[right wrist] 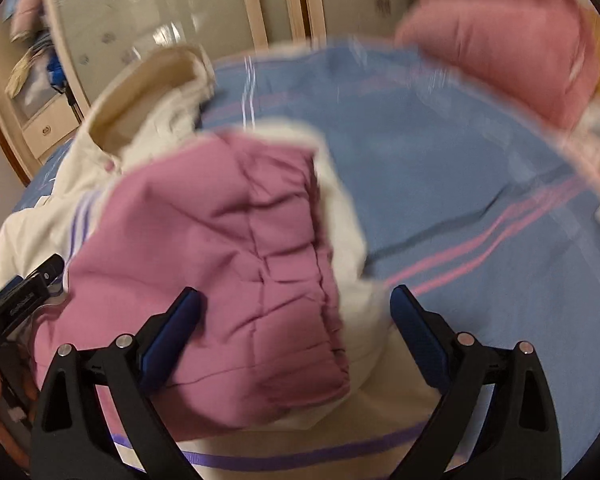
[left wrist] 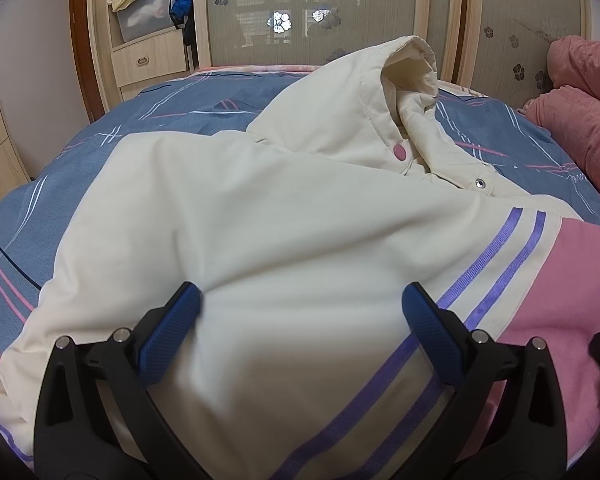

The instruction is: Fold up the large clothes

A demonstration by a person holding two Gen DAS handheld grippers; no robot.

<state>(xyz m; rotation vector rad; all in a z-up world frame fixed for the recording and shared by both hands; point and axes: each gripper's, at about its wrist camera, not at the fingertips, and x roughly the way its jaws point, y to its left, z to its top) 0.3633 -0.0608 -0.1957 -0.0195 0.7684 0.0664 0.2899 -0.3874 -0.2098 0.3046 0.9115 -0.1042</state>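
A cream hooded jacket [left wrist: 260, 220] with purple stripes and pink panels lies on a blue bed. Its hood [left wrist: 384, 92] stands up at the far side. My left gripper [left wrist: 302, 312] is open just above the cream body, holding nothing. In the right wrist view the jacket's pink sleeve [right wrist: 228, 264] is folded across the cream body, with the hood [right wrist: 148, 96] at the upper left. My right gripper [right wrist: 296, 312] is open over the sleeve's cuff end, holding nothing. The left gripper's body [right wrist: 20, 304] shows at the left edge. The right wrist view is motion-blurred.
The blue bedsheet [left wrist: 180, 108] with pink and white lines spreads around the jacket; it also shows in the right wrist view [right wrist: 460, 208]. A pink duvet [left wrist: 580, 120] is piled at the right. A wardrobe with patterned doors [left wrist: 300, 12] and wooden drawers [left wrist: 148, 60] stands behind the bed.
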